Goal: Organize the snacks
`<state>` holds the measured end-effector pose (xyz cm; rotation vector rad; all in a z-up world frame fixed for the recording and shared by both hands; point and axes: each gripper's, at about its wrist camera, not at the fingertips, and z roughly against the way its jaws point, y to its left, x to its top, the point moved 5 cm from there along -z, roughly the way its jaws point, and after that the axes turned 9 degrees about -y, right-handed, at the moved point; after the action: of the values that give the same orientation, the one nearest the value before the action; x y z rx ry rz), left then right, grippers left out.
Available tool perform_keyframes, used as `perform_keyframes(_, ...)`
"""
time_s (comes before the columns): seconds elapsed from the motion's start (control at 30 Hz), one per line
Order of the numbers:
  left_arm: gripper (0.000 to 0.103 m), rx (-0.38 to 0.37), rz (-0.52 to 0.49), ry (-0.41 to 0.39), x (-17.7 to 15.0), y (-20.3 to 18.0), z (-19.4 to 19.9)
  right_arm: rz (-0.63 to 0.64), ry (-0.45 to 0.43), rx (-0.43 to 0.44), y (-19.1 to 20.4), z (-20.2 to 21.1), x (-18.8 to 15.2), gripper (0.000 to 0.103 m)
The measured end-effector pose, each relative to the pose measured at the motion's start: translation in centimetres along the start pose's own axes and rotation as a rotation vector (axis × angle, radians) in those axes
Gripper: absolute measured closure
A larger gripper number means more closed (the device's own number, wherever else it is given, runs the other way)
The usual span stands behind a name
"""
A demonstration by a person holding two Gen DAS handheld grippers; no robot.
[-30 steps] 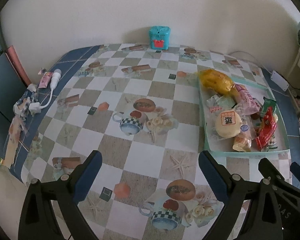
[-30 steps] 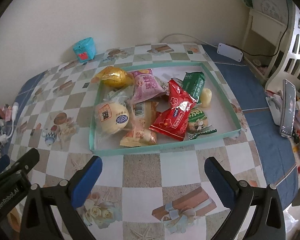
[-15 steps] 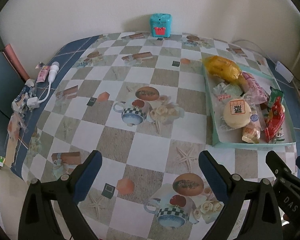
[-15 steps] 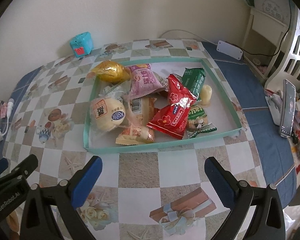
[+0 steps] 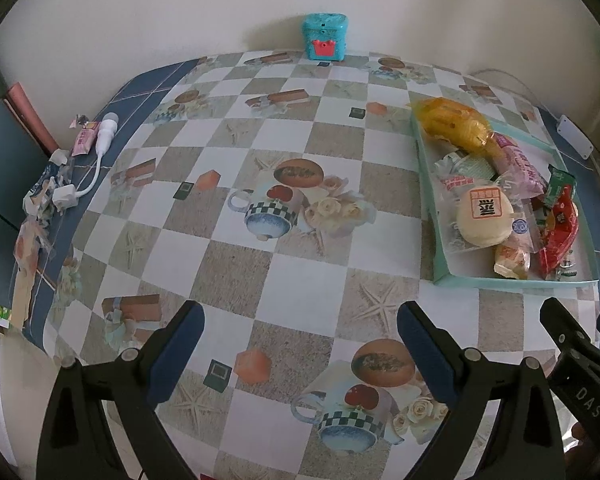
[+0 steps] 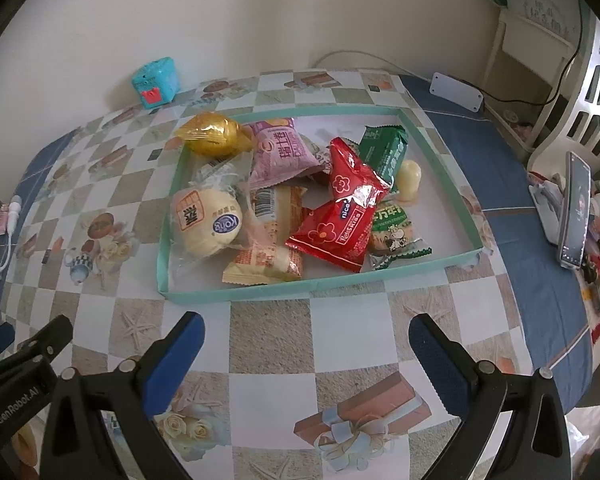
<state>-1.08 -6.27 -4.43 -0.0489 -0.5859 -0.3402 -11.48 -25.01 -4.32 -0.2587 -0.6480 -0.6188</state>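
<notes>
A shallow teal tray point(image 6: 312, 285) point(image 5: 512, 282) on the checkered tablecloth holds several wrapped snacks: a round bun point(image 6: 206, 220) point(image 5: 484, 216), a gold packet point(image 6: 214, 136) point(image 5: 456, 124), a pink packet point(image 6: 278, 148), a red packet point(image 6: 346, 210) point(image 5: 560, 232), a green packet point(image 6: 382, 152) and a small pale jelly cup point(image 6: 408, 174). My right gripper point(image 6: 306, 340) is open and empty, hovering over the table just in front of the tray's near rim. Left of the tray, my left gripper point(image 5: 300, 332) is open and empty above bare tablecloth.
A teal toy box point(image 5: 325, 36) point(image 6: 155, 82) stands at the wall. A white charger and cable point(image 5: 96, 160) lie with scraps at the left edge. A power strip point(image 6: 456, 92), an upright phone point(image 6: 576, 208) and clutter occupy the right side.
Both grippers have pulled back and risen slightly, so the tray and table look farther away. Both stay open, and the snacks have not moved.
</notes>
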Motion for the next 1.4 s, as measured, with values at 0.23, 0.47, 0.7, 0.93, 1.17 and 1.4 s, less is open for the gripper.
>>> perform_keyframes(0.23,0.006,0.002,0.005,0.007,-0.1,0.13,-0.14,-0.002,0.007,-0.003,-0.08,-0.16,-0.09,0.0)
perform_keyframes(0.47,0.006,0.005,0.01,0.014,-0.18,0.21,-0.31,-0.005,0.015,-0.006,-0.22,-0.35,-0.18,0.0)
perform_keyframes(0.7,0.006,0.006,0.013,0.021,-0.29,0.25,-0.44,0.0,0.027,-0.007,-0.21,-0.61,-0.34,0.0)
perform_keyframes(0.93,0.006,0.008,0.015,0.024,-0.35,0.24,-0.54,0.002,0.03,-0.008,-0.13,-0.68,-0.33,0.0)
perform_keyframes(1.17,0.006,0.008,0.014,0.025,-0.37,0.28,-0.62,0.006,0.033,-0.008,-0.13,-0.78,-0.48,0.0)
perform_keyframes(1.4,0.006,0.008,0.014,0.026,-0.41,0.28,-0.68,0.008,0.034,-0.008,-0.08,-0.85,-0.45,0.0)
